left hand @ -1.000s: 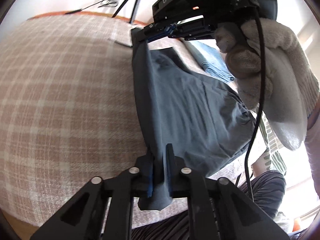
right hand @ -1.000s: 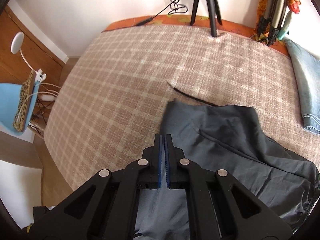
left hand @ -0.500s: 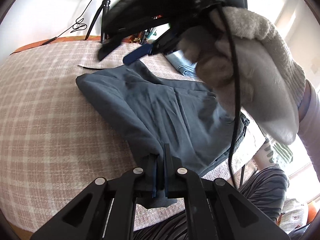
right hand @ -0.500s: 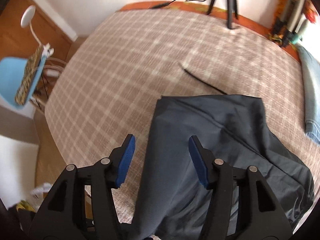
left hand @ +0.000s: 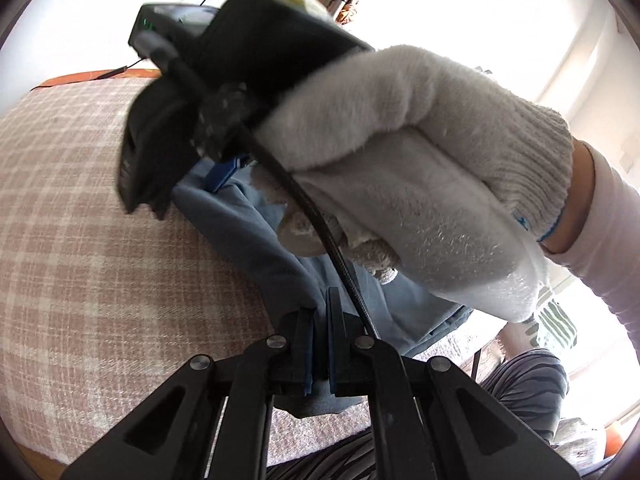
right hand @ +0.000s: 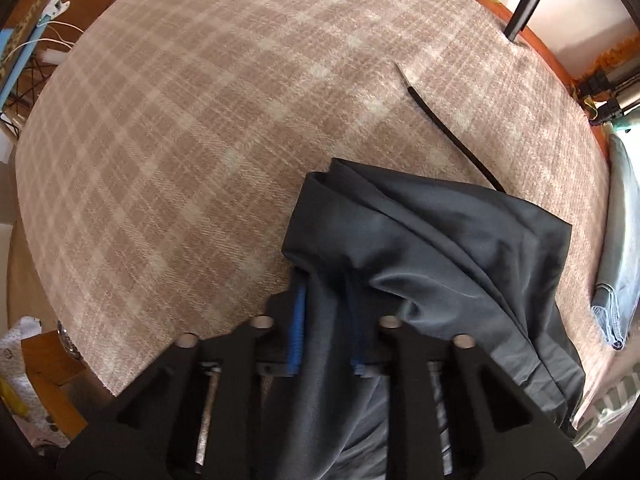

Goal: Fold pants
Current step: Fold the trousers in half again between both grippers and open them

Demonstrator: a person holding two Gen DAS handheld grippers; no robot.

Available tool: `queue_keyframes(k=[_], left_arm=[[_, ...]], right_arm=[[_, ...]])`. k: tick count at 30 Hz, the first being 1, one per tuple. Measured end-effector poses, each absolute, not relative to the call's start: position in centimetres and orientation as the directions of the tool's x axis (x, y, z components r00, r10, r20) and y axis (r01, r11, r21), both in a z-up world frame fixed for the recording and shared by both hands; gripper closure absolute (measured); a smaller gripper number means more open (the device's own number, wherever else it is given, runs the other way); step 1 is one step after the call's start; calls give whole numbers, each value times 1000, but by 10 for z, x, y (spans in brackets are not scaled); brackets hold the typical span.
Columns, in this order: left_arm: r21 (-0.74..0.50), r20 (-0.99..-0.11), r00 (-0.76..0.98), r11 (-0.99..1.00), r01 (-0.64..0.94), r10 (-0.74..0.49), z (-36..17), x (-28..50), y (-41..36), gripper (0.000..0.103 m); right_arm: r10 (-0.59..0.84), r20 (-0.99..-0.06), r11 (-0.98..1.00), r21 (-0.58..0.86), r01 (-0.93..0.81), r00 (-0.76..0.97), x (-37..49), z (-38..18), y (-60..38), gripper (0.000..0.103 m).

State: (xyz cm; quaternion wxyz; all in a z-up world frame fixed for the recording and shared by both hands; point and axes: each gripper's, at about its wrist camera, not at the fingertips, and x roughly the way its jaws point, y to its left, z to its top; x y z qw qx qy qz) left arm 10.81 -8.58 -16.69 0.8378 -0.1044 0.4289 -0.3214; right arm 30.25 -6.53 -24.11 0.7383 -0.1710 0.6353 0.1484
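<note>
Dark grey pants (right hand: 432, 248) lie bunched on a plaid-covered bed (right hand: 200, 120), also seen in the left wrist view (left hand: 256, 240). My left gripper (left hand: 320, 316) is shut on an edge of the pants near the bed's front. My right gripper (right hand: 326, 312) is open, its blue pads either side of a fold of the pants. In the left wrist view the right gripper (left hand: 224, 172) and its white-gloved hand (left hand: 400, 184) hover just above the pants and hide much of them.
A black strap (right hand: 444, 128) lies on the bed beyond the pants. Folded jeans (right hand: 620, 264) rest at the right edge. A tripod leg (right hand: 524, 8) stands at the back. A wooden floor and clutter (right hand: 24, 360) lie left of the bed.
My right gripper opened, letting go of the pants, then moved back down over a fold near the left gripper. My left gripper stays shut on the pants' edge.
</note>
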Motion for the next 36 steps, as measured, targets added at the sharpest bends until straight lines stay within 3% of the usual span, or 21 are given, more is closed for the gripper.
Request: queue_keyframes(k=[1, 4, 15, 26, 36], left_arm=[[-451, -652, 426, 773, 447, -627, -167, 108, -84, 101], [-456, -653, 421, 770, 446, -630, -167, 109, -82, 101], [-422, -654, 380, 731, 536, -655, -143, 114, -115, 102], [-425, -639, 254, 608, 671, -726, -119, 123, -199, 102], [-401, -687, 102, 493, 772, -719, -125, 119, -298, 102]], right_arm=[[18, -987, 901, -52, -431, 157, 302, -238, -68, 96], [102, -975, 920, 17, -391, 197, 301, -218, -86, 98], [334, -864, 941, 284, -183, 377, 285, -144, -219, 99], [327, -795, 930, 366, -25, 511, 252, -126, -366, 99], [270, -789, 914, 391, 111, 551, 215, -144, -483, 99]])
